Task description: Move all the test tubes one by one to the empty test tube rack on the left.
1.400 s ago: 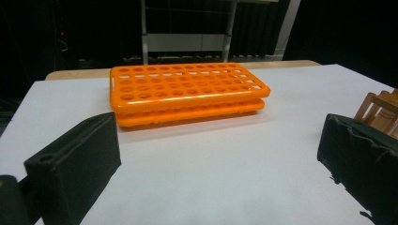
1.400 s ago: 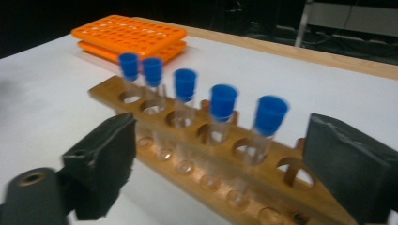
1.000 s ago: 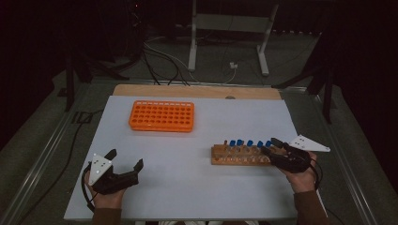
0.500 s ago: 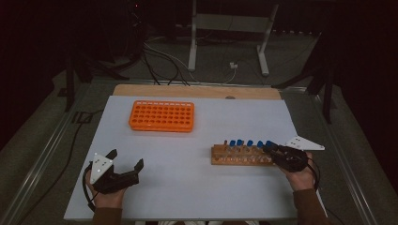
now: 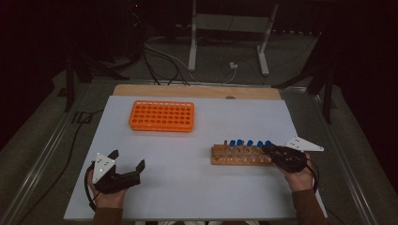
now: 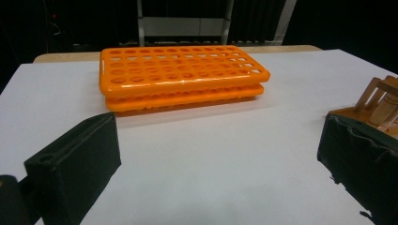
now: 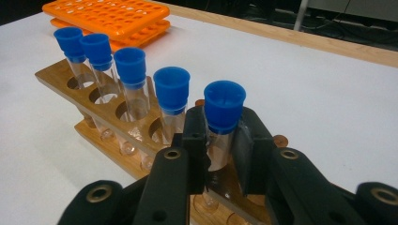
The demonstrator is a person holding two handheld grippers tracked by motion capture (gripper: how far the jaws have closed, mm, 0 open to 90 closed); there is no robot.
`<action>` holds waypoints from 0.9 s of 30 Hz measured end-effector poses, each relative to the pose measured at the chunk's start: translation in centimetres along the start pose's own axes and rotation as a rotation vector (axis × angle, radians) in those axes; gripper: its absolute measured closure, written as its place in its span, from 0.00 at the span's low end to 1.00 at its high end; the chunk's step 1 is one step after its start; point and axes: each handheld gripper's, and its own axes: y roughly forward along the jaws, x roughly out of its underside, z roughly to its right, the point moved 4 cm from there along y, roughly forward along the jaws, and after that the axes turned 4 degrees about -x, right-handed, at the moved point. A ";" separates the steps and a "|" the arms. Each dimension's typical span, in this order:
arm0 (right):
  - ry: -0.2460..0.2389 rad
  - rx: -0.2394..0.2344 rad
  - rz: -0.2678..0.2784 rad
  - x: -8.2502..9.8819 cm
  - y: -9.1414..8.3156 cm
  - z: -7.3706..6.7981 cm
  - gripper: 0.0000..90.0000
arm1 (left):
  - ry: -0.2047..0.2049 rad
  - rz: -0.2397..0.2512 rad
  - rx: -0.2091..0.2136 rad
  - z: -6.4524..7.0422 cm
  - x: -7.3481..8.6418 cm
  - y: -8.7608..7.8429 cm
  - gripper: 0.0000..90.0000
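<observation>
Your left gripper is parked near the front left corner of the white table, jaws spread wide with nothing between them. In the left gripper view the two black pads sit far apart at the bottom corners, and it's just bare tabletop in the gap. Straight ahead of that gripper, well away toward the back, is the orange rack, lying flat, and as far as I can tell its holes are all empty.

Moving right, the wooden rack sits on the front right part of the table, long side running left to right, with a row of blue-capped tubes standing upright in it.

Your right gripper is at the right end of that wooden rack, and its jaws have just been closing in. They're now clamped on the last tube in the row, the one nearest your hand. The pads squeeze the clear glass just under the blue cap, one on each side, and the tube sits upright in its hole in the rack. The next tube over is just beside the gripper's left jaw, close, but I can't tell if it's touching.
</observation>
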 end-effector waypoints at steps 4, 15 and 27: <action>0.005 -0.003 0.004 -0.1 -0.1 0.0 0.85 | 0.000 0.000 0.003 0.0 0.0 0.0 0.01; 0.027 -0.023 0.034 -1.0 -0.9 -0.1 0.86 | 0.008 -0.011 0.008 0.2 0.1 0.1 0.01; 0.040 -0.034 0.043 -2.6 -2.0 -0.2 0.86 | 0.008 -0.022 0.010 0.2 0.3 0.3 0.01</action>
